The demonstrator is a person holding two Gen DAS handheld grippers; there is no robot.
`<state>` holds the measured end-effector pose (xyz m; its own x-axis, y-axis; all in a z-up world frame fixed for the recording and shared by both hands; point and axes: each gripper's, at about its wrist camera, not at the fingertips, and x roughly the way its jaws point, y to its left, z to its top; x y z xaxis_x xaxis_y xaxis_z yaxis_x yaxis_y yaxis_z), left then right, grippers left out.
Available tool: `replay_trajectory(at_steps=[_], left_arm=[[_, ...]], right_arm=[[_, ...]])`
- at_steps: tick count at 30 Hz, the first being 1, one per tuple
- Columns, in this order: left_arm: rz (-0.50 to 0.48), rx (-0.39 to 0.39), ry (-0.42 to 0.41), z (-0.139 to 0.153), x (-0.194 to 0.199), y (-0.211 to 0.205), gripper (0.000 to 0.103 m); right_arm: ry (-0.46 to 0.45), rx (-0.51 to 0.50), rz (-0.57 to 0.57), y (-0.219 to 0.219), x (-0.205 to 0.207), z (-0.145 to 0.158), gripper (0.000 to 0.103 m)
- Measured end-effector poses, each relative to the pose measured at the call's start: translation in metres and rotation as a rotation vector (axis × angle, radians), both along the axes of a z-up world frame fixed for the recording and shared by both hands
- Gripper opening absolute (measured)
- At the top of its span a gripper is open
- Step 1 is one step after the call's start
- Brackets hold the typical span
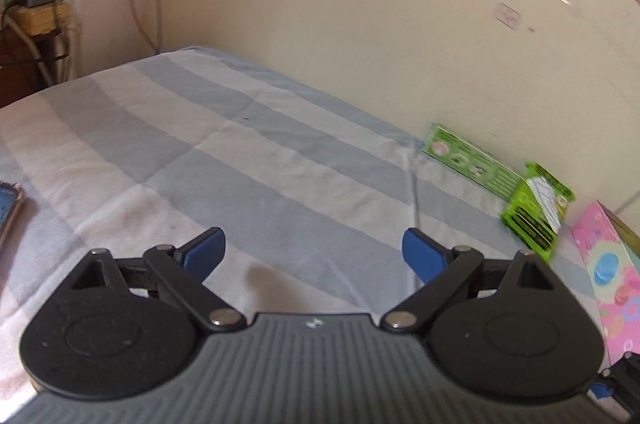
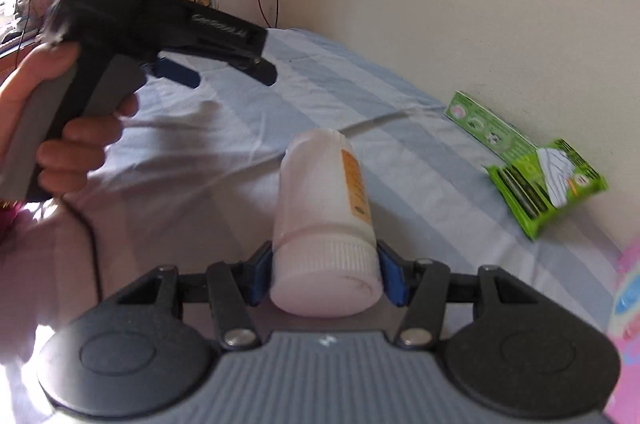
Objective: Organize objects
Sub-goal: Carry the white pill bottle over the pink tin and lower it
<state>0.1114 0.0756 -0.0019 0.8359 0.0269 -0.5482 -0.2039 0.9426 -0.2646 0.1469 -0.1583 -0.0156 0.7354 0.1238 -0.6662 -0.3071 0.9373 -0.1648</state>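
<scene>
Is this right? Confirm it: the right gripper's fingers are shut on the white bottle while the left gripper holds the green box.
Not quite. The left gripper holds nothing: the left wrist view shows its fingers wide apart over the striped sheet, the green box lying by the wall. The right gripper does grip the white bottle.

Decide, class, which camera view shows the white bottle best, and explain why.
The right wrist view: the white bottle fills the centre, its ribbed cap clamped between the right tool pads, orange label visible. The left wrist view shows none of it, only bedsheet and boxes.
</scene>
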Motion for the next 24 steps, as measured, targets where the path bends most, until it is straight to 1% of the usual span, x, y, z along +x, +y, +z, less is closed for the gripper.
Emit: replay_trajectory(at_steps=[2, 5, 7, 9, 11, 12, 13, 15, 17, 19, 24], left_arm=[[-0.119, 0.014, -0.013, -0.001, -0.002, -0.017, 0.097], [-0.317, 0.042, -0.041, -0.002, -0.01, -0.048, 0.097], [-0.475, 0.062, -0.051, -0.003, -0.021, -0.075, 0.097], [-0.625, 0.064, -0.053, -0.002, -0.034, -0.102, 0.097], [-0.759, 0.072, -0.073, 0.001, -0.05, -0.127, 0.097], [-0.81, 0.082, -0.086, 0.002, -0.057, -0.139, 0.097], [-0.847, 0.084, -0.094, 0.003, -0.061, -0.149, 0.097], [-0.904, 0.049, -0.09, 0.005, -0.063, -0.164, 0.097], [-0.935, 0.007, -0.075, 0.006, -0.058, -0.174, 0.097], [-0.952, -0.003, -0.062, 0.005, -0.05, -0.185, 0.097], [-1.019, -0.069, 0.024, -0.003, -0.043, -0.197, 0.095]], right_arm=[[0.012, 0.001, -0.039, -0.009, -0.029, 0.002, 0.052], [0.01, -0.048, -0.095, -0.022, -0.075, 0.003, 0.052], [0.008, -0.061, -0.138, -0.029, -0.099, 0.003, 0.052], [0.006, -0.055, -0.189, -0.038, -0.118, 0.003, 0.052], [-0.015, -0.046, -0.235, -0.047, -0.132, 0.001, 0.057], [-0.027, -0.039, -0.257, -0.05, -0.137, 0.0, 0.065], [-0.037, -0.026, -0.273, -0.054, -0.142, 0.0, 0.068], [-0.047, 0.01, -0.298, -0.058, -0.151, -0.005, 0.069], [-0.061, 0.028, -0.312, -0.06, -0.157, -0.008, 0.071], [-0.074, 0.042, -0.322, -0.061, -0.162, -0.009, 0.071], [-0.098, 0.091, -0.337, -0.065, -0.168, -0.014, 0.072]])
